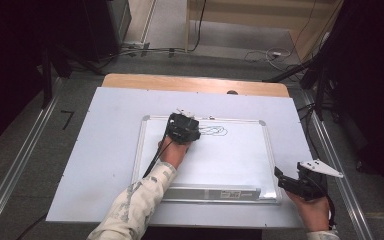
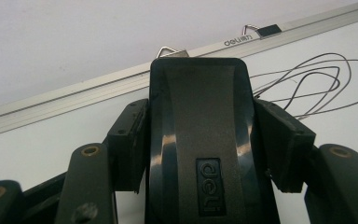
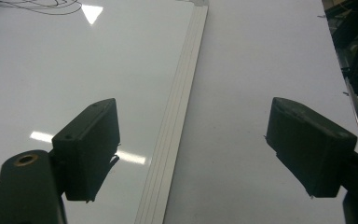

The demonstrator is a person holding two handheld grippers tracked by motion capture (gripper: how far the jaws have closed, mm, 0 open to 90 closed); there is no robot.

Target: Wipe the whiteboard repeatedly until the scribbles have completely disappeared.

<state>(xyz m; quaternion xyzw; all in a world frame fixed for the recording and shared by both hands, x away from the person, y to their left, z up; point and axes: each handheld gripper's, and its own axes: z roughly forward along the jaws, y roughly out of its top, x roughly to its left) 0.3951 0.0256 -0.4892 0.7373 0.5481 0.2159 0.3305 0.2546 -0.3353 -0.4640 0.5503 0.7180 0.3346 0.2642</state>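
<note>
A white whiteboard (image 1: 141, 150) with a silver frame lies on the table. Black pen scribbles (image 1: 215, 131) mark its far middle. My left gripper (image 1: 182, 127) is over the board just left of the scribbles, shut on a black board eraser (image 2: 198, 140) held between its pads. In the left gripper view the scribbles (image 2: 317, 84) lie to the right of the eraser, and the board's top frame (image 2: 98, 91) runs behind it. My right gripper (image 1: 285, 180) hovers at the board's near right corner, open with nothing between its jaws, which straddle the frame's right edge (image 3: 182, 116).
A pale sheet (image 1: 105, 150) covers the wooden table (image 1: 190, 82) under the board. Two metal hanging clips (image 2: 170, 50) sit on the board's top frame. Metal rails (image 1: 20, 165) run along both sides of the table; cables lie on the floor beyond it.
</note>
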